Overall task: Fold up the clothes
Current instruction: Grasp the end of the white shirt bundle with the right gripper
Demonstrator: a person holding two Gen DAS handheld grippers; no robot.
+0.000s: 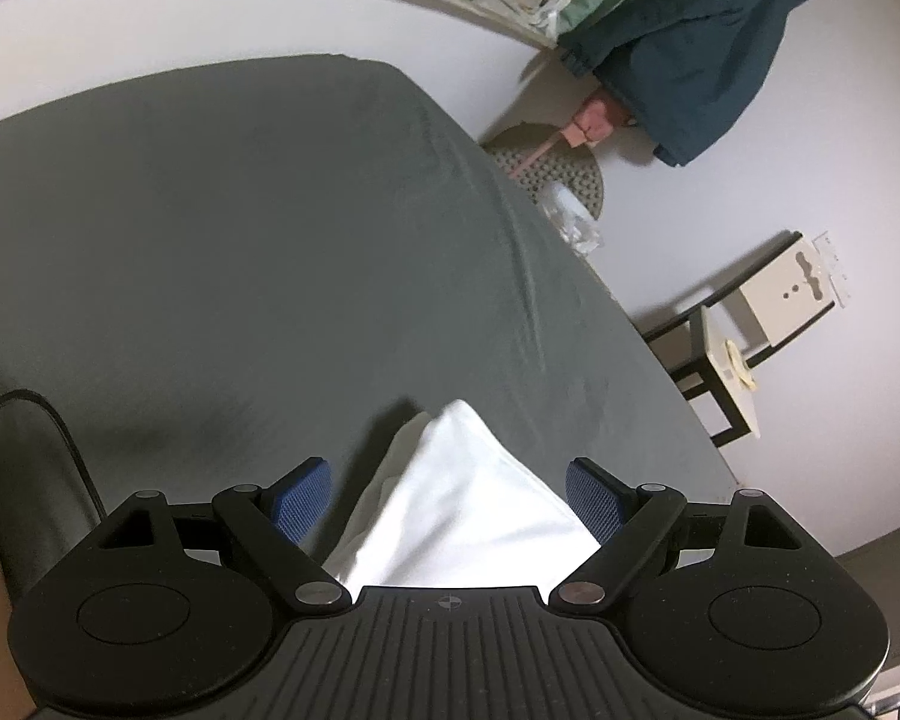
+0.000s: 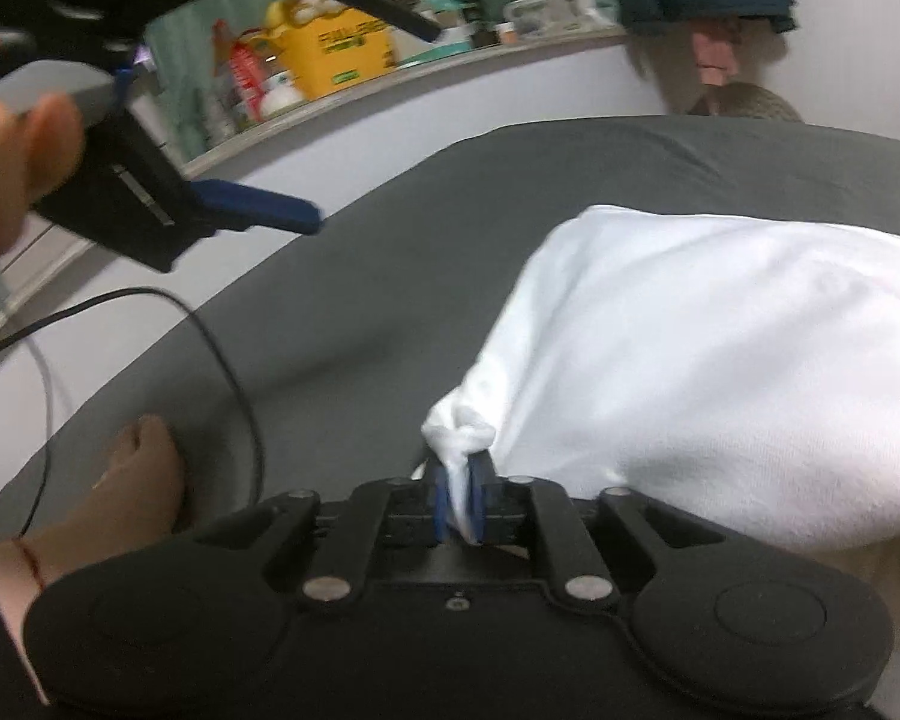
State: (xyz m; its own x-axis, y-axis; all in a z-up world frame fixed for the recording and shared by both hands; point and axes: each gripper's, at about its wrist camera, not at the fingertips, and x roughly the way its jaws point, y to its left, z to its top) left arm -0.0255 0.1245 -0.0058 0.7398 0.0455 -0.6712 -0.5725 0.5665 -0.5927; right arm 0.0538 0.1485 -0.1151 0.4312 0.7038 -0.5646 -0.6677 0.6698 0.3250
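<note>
A white garment (image 2: 708, 360) lies bunched on the dark grey bed sheet (image 2: 390, 252). My right gripper (image 2: 461, 495) is shut on a twisted corner of this garment, the cloth pinched between its blue pads. In the left wrist view a pointed fold of the white garment (image 1: 462, 498) shows between and below the fingers. My left gripper (image 1: 450, 495) is open, its blue pads wide apart and above the cloth without touching it. The left gripper (image 2: 258, 213) also appears at upper left in the right wrist view, held up by a hand (image 2: 12, 174).
A black cable (image 2: 228, 354) loops over the sheet near a person's knee (image 2: 144, 468). Behind the bed a shelf (image 2: 342, 90) carries bottles and a yellow box. A dark jacket (image 1: 702, 54) hangs on the wall, and a small side table (image 1: 726, 360) stands to the right.
</note>
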